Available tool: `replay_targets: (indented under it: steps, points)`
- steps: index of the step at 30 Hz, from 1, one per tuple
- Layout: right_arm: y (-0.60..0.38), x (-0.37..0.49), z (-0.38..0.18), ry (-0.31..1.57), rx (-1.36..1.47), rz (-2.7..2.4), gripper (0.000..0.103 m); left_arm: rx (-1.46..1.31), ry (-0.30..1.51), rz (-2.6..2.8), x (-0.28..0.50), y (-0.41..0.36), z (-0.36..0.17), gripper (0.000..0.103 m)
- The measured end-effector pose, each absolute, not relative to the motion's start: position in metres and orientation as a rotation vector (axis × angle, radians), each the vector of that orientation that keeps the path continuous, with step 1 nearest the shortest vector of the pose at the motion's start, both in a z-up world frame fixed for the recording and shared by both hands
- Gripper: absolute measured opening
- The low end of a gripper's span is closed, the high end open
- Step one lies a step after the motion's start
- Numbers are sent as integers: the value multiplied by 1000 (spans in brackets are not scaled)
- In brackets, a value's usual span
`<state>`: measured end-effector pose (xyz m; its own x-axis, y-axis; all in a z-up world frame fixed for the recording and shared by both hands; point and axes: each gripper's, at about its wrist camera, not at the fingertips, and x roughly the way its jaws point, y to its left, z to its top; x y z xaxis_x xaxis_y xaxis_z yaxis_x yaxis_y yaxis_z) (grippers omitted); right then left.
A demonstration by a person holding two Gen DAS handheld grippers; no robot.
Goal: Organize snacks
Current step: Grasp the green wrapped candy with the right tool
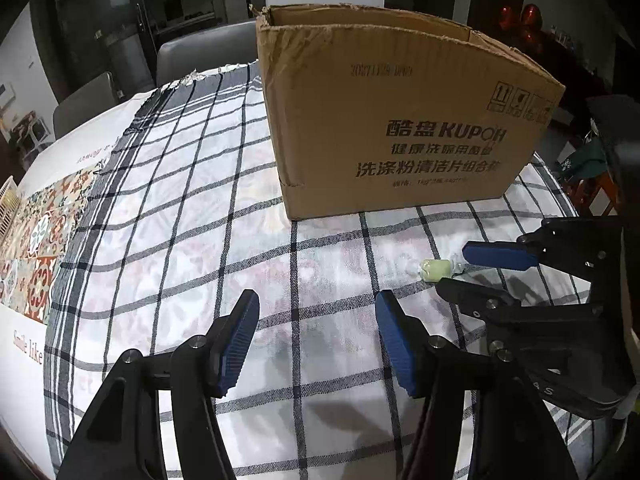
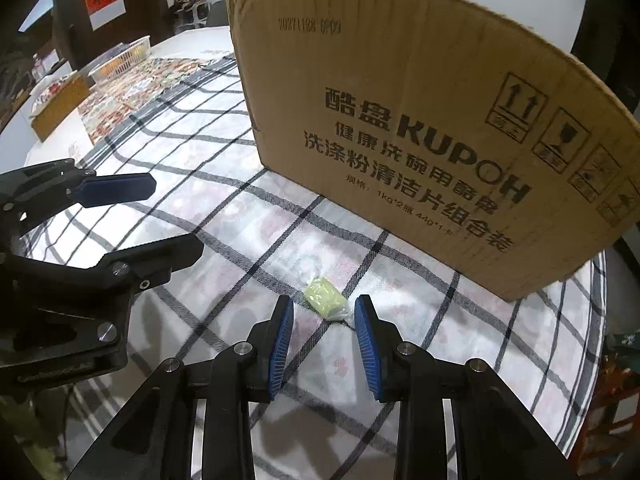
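A small pale green wrapped candy (image 2: pixel 325 299) lies on the checked tablecloth in front of a large open cardboard box (image 2: pixel 420 120). My right gripper (image 2: pixel 323 312) is open, its blue pads just short of the candy, one on each side. In the left wrist view the candy (image 1: pixel 435 269) lies between the right gripper's fingers (image 1: pixel 500 255), with the box (image 1: pixel 400 120) behind. My left gripper (image 1: pixel 318 304) is open and empty above the cloth, left of the candy. It also shows at the left of the right wrist view (image 2: pixel 168 216).
The checked cloth (image 1: pixel 200 200) covers a round table; a patterned runner (image 1: pixel 44 232) lies to the left. A white basket (image 2: pixel 122 58) and a small box (image 2: pixel 60 108) stand at the far left. Grey chairs (image 1: pixel 200 48) stand behind the table.
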<state>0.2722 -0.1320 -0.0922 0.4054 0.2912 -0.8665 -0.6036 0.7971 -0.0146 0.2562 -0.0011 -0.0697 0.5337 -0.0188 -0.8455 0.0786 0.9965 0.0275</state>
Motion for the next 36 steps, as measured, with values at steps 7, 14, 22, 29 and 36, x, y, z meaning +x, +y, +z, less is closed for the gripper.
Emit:
replay_targets:
  steps: [7, 14, 22, 29, 36]
  points:
    - [-124, 278, -101, 1012, -381, 590, 33, 61, 1028, -51, 263, 0, -79, 59]
    - [-122, 282, -107, 1010, -381, 589, 32, 60, 1041, -51, 267, 1, -84, 59]
    - [-122, 278, -108, 990, -393, 586, 26, 59, 1038, -50, 266, 0, -84, 59]
    - [-131, 264, -89, 948, -340, 570, 26, 62, 1013, -56, 258, -1, -73, 59]
    - [-141, 246, -60, 884, -286, 541, 26, 72, 961, -74, 244, -6, -50, 59]
